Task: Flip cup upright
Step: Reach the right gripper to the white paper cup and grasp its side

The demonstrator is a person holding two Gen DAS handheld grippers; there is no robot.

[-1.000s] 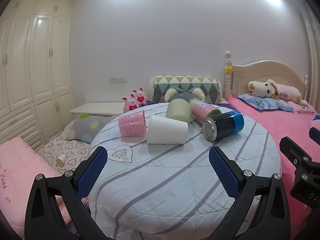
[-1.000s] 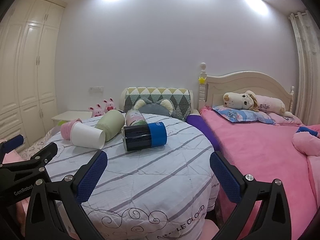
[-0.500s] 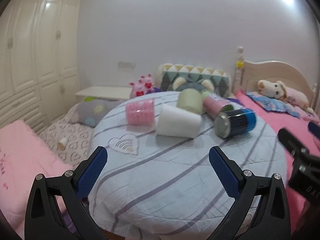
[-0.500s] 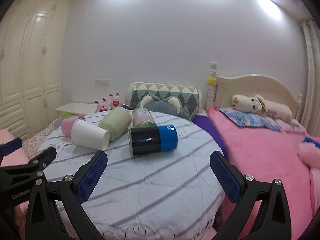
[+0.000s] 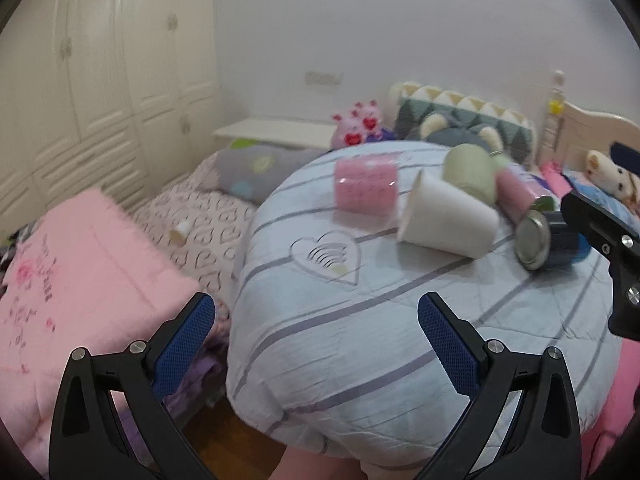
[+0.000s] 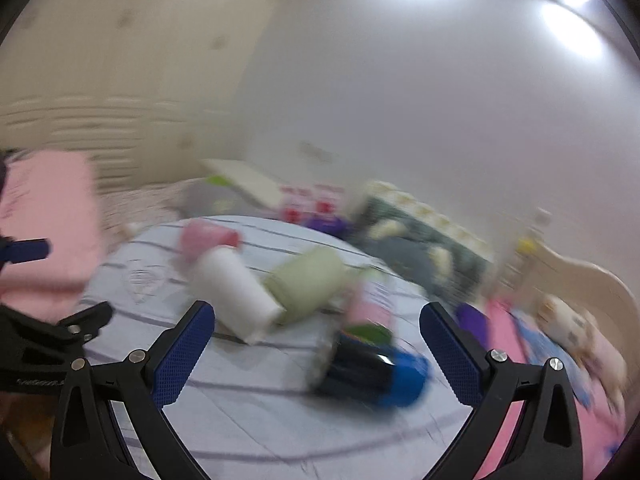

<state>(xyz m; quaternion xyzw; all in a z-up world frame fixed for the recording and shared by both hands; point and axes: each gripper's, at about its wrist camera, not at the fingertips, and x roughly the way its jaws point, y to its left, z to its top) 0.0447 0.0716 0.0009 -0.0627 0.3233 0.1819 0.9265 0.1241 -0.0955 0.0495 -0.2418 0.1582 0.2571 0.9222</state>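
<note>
Several cups lie on their sides on a round table with a striped cloth: a pink cup, a white cup, a green cup, a second pink cup and a dark cup with a blue band. My left gripper is open and empty, above the table's near left edge. My right gripper is open and empty; its view is blurred, with the white cup, green cup and dark blue cup between its fingers' line of sight.
A pink quilt and heart-patterned bedding lie left of the table. A bed with pink cover and plush toys stands at the right. A white wardrobe fills the left wall. The right gripper's body shows at the left view's right edge.
Both grippers have swung left and tilted; the cups have shifted right in the left view. The right view has become motion-blurred and sits closer over the cups.
</note>
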